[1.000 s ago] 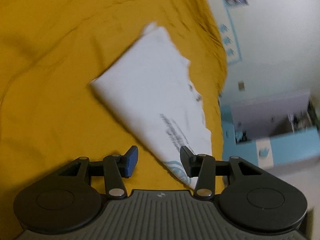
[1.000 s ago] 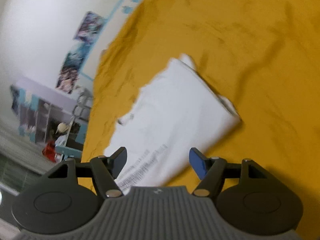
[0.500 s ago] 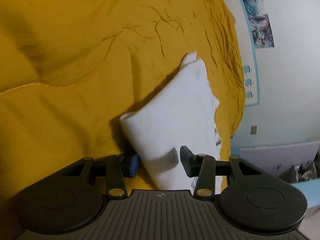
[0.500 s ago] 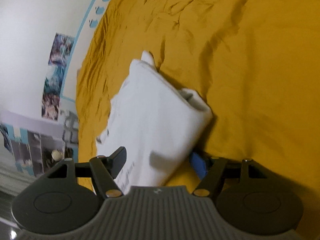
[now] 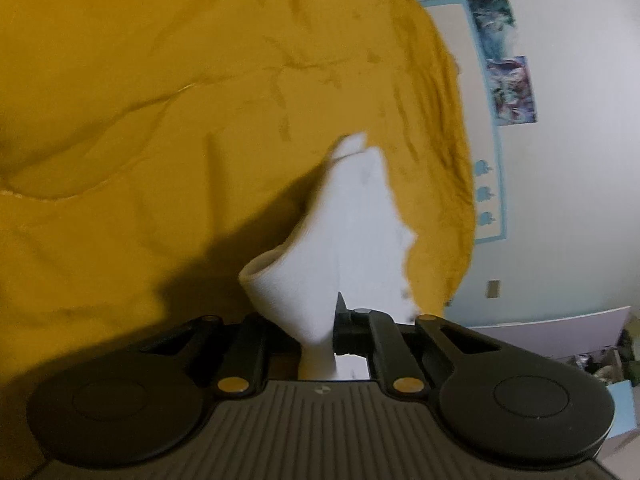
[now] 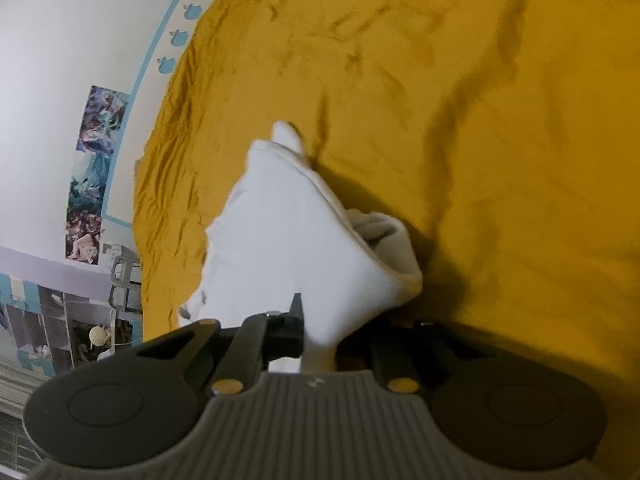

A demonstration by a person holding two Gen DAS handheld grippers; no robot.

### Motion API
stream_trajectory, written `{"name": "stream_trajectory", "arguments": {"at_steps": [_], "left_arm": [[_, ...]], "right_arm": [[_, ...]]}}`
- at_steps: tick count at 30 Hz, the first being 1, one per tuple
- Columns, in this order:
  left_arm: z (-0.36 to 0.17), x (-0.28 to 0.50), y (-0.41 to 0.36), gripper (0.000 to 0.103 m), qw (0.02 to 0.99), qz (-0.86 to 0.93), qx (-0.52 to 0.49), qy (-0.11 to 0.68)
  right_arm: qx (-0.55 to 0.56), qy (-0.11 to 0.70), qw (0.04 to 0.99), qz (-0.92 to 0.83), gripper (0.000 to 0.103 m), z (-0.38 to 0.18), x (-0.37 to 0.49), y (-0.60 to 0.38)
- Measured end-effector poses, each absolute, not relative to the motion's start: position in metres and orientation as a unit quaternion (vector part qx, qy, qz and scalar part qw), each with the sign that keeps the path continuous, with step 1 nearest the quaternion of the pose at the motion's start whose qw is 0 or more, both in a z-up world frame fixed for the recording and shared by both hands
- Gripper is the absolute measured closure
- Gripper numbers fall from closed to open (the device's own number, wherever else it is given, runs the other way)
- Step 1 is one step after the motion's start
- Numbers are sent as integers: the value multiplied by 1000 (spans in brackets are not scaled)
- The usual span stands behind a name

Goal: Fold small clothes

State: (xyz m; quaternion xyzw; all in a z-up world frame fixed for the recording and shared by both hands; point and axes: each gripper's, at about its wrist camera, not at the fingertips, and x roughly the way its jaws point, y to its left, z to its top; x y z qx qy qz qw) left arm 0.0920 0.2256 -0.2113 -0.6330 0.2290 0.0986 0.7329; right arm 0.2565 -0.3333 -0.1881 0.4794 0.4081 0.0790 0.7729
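Centrally, a folded white garment (image 5: 348, 240) lies on the mustard-yellow bedspread (image 5: 160, 120), its near corners pinched between the closing jaws of the left gripper (image 5: 318, 334) and right gripper (image 6: 320, 332), beside a poster-hung wall (image 6: 60, 60).

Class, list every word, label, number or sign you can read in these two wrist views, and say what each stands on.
None can be read.
White garment: dark print at its edge, too blurred.
Wall posters: pictures only, no legible words.
Blue wall border: small shapes, no text.
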Motion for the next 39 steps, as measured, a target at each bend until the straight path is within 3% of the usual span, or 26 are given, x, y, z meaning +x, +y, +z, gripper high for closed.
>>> {"name": "stream_trajectory", "arguments": {"at_steps": [11, 19, 23, 25, 28, 30, 32, 35, 39], "left_arm": [[-134, 22, 200, 93, 763, 17, -606, 225], [-193, -52, 179, 93, 731, 68, -604, 310], [-188, -64, 196, 86, 729, 45, -606, 315], [-172, -73, 206, 78, 741, 55, -581, 333], [-136, -80, 210, 75, 782, 86, -514, 342], [-108, -73, 197, 69, 818, 96, -456, 336], [-87, -60, 174, 56, 848, 78, -416, 318], [-80, -25, 128, 54, 876, 21, -384, 293], [-109, 11, 68, 54, 875, -20, -392, 283]], "right_arm": [[479, 376, 779, 148, 98, -109, 175, -383], [489, 439, 749, 82, 94, -166, 88, -436], [501, 439, 742, 71, 91, -171, 72, -462], [447, 434, 781, 55, 78, -150, 65, -469], [324, 400, 857, 23, 59, -106, 57, -456], [245, 361, 899, 38, 59, -78, 53, -436], [185, 318, 926, 83, 57, -55, 46, -399], [162, 286, 923, 197, 54, -45, 38, -339], [162, 295, 895, 292, 57, -68, 21, -268]]}}
